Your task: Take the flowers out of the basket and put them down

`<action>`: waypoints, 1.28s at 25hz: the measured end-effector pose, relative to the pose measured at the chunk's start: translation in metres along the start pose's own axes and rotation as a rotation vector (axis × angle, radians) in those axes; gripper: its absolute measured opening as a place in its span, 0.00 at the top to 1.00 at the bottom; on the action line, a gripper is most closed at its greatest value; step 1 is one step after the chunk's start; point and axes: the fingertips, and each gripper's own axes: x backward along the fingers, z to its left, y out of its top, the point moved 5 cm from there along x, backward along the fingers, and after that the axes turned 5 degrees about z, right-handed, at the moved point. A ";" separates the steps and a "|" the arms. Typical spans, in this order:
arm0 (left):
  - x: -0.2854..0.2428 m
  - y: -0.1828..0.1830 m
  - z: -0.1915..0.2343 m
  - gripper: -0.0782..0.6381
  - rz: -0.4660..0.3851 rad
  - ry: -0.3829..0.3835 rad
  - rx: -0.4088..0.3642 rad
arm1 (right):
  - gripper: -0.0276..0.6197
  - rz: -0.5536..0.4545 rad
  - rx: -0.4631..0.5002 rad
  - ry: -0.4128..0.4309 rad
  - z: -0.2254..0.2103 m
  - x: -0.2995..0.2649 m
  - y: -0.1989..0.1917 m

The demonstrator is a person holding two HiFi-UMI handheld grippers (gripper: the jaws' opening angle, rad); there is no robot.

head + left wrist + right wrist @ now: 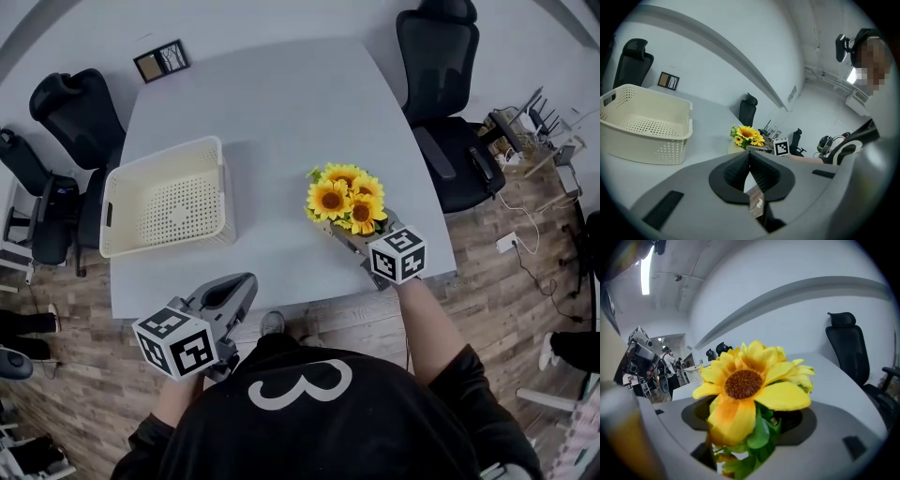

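The table [281, 112] is bare over most of its far and middle stretch, so the widest open room lies between the basket [223, 192] on the left and the flowers [345, 199] on the right. The basket stands near the left edge, its near wall close to the near edge, and nothing shows inside it. A small picture frame [161, 60] lies at the far left corner. Black office chairs crowd the left side [75, 108], and another chair [441, 84] stands at the far right corner; past the near right edge there is wooden floor [525, 309].

The flowers are a small bunch of yellow sunflowers with brown centres and green leaves. They are out of the basket and well apart from it, low over the table near its near right edge, blooms toward the far left and stems toward the right gripper [336, 230]. Whether they fully rest on the surface cannot be told.

The right gripper's jaws stand wide on either side of the stems, and the pads do not seem to press on them. The left gripper [246, 279] hangs just off the near edge, its jaws closed together with nothing between them.
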 end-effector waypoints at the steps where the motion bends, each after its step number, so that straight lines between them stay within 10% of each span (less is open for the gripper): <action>1: 0.001 -0.001 -0.002 0.87 -0.002 0.001 0.000 | 0.43 0.004 0.003 -0.003 0.000 0.001 0.000; 16: 0.002 -0.012 -0.039 0.87 -0.049 -0.017 -0.015 | 0.33 0.013 0.076 -0.113 0.005 0.047 -0.007; 24: 0.005 -0.008 -0.053 0.87 -0.083 -0.038 -0.021 | 0.34 -0.156 0.132 -0.097 0.038 0.116 0.038; 32: 0.020 -0.012 -0.065 0.87 -0.122 -0.063 -0.024 | 0.81 -0.238 0.152 0.128 0.126 0.148 0.073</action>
